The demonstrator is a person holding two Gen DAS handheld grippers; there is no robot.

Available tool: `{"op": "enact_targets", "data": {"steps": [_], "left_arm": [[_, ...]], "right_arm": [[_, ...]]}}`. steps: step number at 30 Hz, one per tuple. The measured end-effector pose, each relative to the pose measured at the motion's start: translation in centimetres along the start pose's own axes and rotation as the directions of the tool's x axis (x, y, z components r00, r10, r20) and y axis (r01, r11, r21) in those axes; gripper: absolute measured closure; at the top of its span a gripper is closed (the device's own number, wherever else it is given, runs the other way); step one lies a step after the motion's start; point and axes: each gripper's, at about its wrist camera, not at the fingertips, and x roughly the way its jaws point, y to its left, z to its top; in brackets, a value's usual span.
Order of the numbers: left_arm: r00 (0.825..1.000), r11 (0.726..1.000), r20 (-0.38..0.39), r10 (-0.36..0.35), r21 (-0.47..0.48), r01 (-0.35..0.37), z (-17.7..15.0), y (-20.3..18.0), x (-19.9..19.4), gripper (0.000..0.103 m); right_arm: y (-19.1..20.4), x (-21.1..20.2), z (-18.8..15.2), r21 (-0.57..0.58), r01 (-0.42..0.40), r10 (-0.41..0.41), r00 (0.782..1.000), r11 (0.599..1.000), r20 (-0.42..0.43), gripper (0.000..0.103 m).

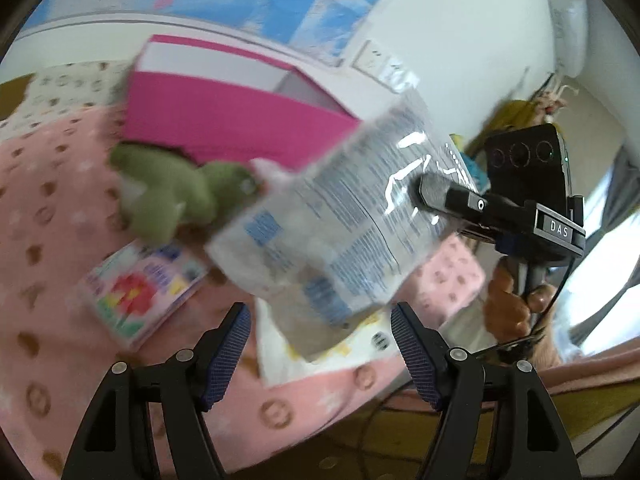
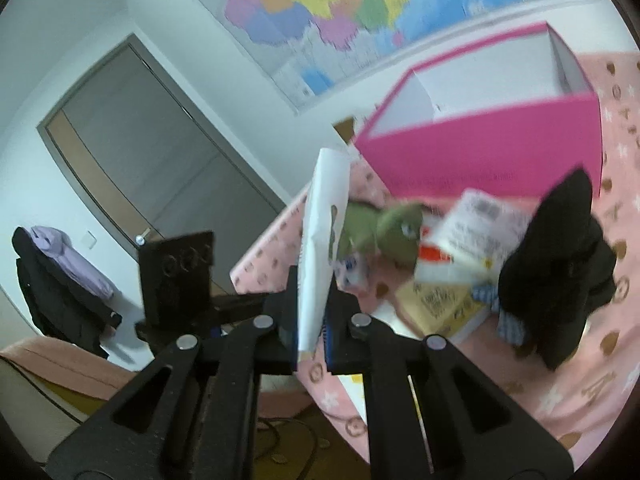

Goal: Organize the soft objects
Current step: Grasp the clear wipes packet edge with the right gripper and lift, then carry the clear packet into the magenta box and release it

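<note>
Right claw [image 2: 310, 336]: clamped on one edge of a clear plastic packet [image 1: 340, 216], which stands edge-on at the centre of the right wrist view and fills the middle of the left wrist view, held clear of the bed.

Left claw [image 1: 320, 344]: jaws apart at bottom centre of its view, nothing between them; the packet's lower corner hangs just above the gap.

Green soft toy [image 1: 176, 192]: lying on the pink blanket [image 1: 52, 248], left of centre, just in front of the pink box [image 1: 224, 128].

Pink box: open-topped, white inside, upper centre.

Picture booklet [image 1: 140, 288]: flat on the blanket, lower left, below the toy.

Black soft item [image 2: 560, 264]: upright on the blanket, right of the right wrist view, beside loose printed packs [image 2: 476, 232].

Wall map [image 2: 340, 8]: top of frame, behind the box.
</note>
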Motion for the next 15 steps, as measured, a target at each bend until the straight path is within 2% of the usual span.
{"op": "enact_targets", "data": {"steps": [3, 7, 11, 15], "left_arm": [[0.999, 0.999, 0.018, -0.043, 0.018, 0.043, 1.7, -0.4, 0.6, 0.029], [0.996, 0.998, 0.055, -0.063, 0.029, 0.061, 3.9, -0.6, 0.6, 0.029], [0.996, 0.998, 0.087, -0.036, 0.050, 0.032, 6.1, -0.5, 0.3, 0.041], [0.995, 0.996, 0.103, -0.002, 0.084, -0.007, 8.2, -0.7, 0.2, 0.044]], "right_arm": [[-0.1, -0.6, 1.3, 0.007, -0.030, 0.030, 0.999, 1.000, 0.030, 0.093], [-0.2, -0.9, 2.6, -0.005, -0.029, 0.029, 0.998, 1.000, 0.061, 0.093], [-0.9, -1.4, 4.2, -0.009, -0.008, 0.008, 0.996, 1.000, 0.086, 0.093], [-1.7, -1.2, 6.3, -0.019, 0.004, -0.002, 0.995, 1.000, 0.099, 0.091]]}}
